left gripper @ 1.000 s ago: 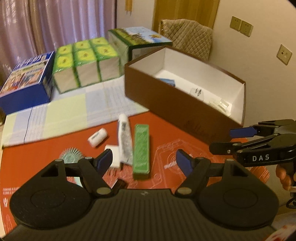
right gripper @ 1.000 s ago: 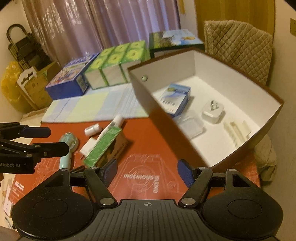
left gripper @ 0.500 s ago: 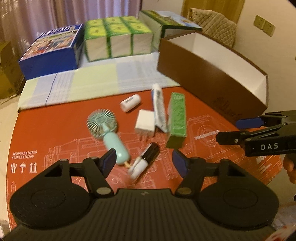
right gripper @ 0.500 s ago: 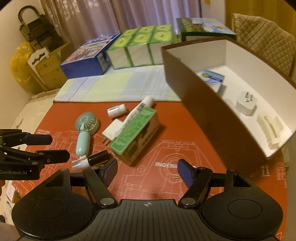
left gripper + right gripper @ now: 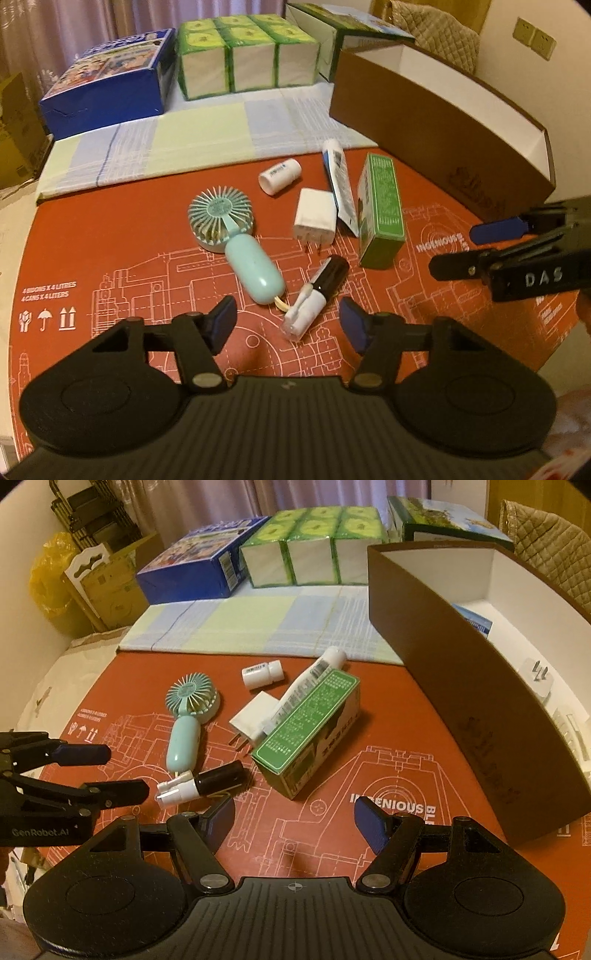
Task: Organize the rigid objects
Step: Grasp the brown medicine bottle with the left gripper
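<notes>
My left wrist camera looks forward and down over the mat point(image 5: 110, 258) from its near edge. My right wrist camera faces likewise, beside it. Both views share the fan point(image 5: 236, 240) point(image 5: 188, 716) and box point(image 5: 443, 122) point(image 5: 461, 686).

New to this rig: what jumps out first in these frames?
A cluster of small items sits mid-way on the red blueprint-print mat: a mint handheld fan, a green rectangular carton and a black-and-white tube. At right stands a long brown box with white lining, already holding a few items. Both grippers, left gripper and right gripper, hover open and empty.
</notes>
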Demonstrator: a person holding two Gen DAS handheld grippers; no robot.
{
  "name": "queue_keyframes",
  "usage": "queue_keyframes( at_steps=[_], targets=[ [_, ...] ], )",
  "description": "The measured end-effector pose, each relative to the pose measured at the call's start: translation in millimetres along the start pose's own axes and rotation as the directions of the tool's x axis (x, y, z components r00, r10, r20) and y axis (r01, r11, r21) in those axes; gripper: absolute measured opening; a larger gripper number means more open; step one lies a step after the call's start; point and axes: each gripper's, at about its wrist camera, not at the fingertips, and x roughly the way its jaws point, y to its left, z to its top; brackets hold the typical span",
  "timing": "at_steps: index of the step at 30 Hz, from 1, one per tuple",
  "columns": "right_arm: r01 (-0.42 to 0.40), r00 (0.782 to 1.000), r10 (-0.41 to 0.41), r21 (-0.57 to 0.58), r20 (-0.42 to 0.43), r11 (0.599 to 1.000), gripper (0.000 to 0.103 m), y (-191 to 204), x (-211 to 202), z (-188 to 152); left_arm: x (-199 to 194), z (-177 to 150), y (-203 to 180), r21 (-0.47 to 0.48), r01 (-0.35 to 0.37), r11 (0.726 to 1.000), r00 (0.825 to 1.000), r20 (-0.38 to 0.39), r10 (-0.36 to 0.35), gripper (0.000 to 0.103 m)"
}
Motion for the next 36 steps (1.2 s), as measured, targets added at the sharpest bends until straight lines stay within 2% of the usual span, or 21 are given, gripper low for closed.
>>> queue_keyframes(
  at_steps=[9,19,22,36],
  targets=[
    [0.04,0.999,-0.038,0.064,-0.033,0.997,0.069,-15.0,5.1,-6.9,29.2,2.1,-17.0,0.15,0.025,0.988,0.999,0.017,-0.028,0.053],
    [0.1,0.994,-0.091,0.162,-0.06,0.982,0.069,-46.5,1.0,-18.7,59.2,6.7,-25.9,0.215,0.049,0.975,0.999,-0.018,-0.046,0.032],
    [0.112,0.992,-0.101,0.185,-0.069,0.976,0.069,-53.6,0.7,-22.5,65.2,2.9,-29.0,0.219,0.052,0.974,0.998,-0.049,-0.043,0.022],
    [0.124,0.99,-0.106,0.207,-0.092,0.97,0.069,-63.2,-0.8,-31.2,72.5,7.1,-26.7,0.107,0.065,0.992,0.994,-0.096,-0.055,0.022]
  ],
)
